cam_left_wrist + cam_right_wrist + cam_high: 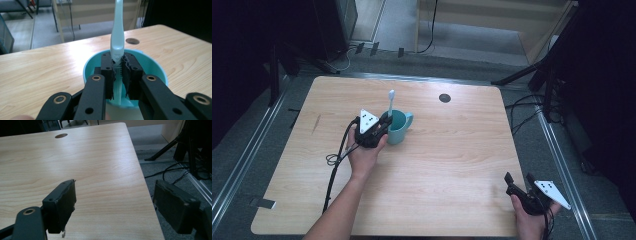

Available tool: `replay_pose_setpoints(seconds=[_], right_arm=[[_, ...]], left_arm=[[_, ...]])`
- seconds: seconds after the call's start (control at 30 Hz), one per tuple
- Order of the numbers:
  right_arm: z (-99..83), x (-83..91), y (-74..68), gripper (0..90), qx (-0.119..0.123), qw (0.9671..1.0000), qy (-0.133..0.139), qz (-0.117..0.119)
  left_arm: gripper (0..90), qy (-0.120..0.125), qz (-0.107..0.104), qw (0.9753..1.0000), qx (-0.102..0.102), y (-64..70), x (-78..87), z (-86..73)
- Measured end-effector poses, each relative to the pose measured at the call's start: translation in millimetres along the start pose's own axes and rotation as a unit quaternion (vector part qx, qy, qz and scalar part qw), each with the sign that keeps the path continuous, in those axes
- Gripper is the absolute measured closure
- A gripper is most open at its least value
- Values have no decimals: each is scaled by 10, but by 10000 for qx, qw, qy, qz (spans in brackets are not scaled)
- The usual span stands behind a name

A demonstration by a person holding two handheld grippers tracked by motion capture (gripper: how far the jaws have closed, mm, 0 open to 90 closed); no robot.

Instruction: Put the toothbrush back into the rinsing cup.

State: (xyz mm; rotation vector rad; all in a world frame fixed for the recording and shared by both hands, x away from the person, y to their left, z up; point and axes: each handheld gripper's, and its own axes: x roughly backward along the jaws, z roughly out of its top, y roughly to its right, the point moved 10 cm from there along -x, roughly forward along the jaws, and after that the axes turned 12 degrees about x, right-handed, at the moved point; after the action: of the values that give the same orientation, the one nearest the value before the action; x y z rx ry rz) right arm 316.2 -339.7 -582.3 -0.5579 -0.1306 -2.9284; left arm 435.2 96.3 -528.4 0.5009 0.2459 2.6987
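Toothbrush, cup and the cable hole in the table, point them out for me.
toothbrush (117,32), left gripper view, on its handle.
cup (401,131), high view, on its outer wall.
cable hole (444,97), high view, on its centre.

One teal mug (399,128), one toothbrush (390,104), one wooden table (452,165) with one round hole (444,98), and two grippers are counted.

toothbrush (117,32) upright in cup (398,127), perhaps mid-table (452,165)
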Motion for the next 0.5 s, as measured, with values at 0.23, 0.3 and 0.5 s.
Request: replay_pose_setpoints(seconds=[0.23, 0.3, 0.5], right_arm=[[0, 0, -1, 186, 1, 10000, 1, 1], [0, 0, -1, 186, 0, 10000, -2, 0], [1, -2, 1, 186, 16, 10000, 2, -5]], left_arm=[[803, -165, -10, 9999, 44, -21, -9, -32], [803, -207, -22, 9998, 75, -30, -10, -26], [802, -424, -11, 9991, -1, -19, -46, -36]])
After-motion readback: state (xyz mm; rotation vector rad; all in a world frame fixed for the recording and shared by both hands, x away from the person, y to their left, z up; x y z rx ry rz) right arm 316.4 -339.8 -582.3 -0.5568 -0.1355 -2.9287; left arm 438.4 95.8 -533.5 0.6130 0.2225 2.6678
